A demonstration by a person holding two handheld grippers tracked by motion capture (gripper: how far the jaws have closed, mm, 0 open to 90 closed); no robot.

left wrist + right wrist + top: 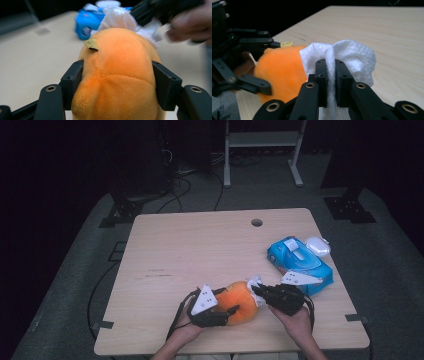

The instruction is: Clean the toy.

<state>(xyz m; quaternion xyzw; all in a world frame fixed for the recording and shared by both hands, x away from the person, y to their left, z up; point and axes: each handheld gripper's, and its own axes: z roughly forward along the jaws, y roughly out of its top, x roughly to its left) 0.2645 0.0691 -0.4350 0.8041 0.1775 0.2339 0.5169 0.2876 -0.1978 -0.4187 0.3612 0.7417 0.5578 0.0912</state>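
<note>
While the left claw (117,82) squeezes the orange plush (117,75), the right claw (331,82) pinches the wipe (352,56) against it.

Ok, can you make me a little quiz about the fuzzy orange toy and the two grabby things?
1. True or false: the left gripper has its jaws clamped on the round orange plush toy.
2. What does the right gripper pinch? A) crumpled white paper wipe B) blue plastic pack of wipes C) nothing
3. Fill in: the blue plastic pack of wipes lies on the light wooden table, on the person's ____ side.

Key
1. True.
2. A: the crumpled white paper wipe, touching the toy.
3. Right.
</note>
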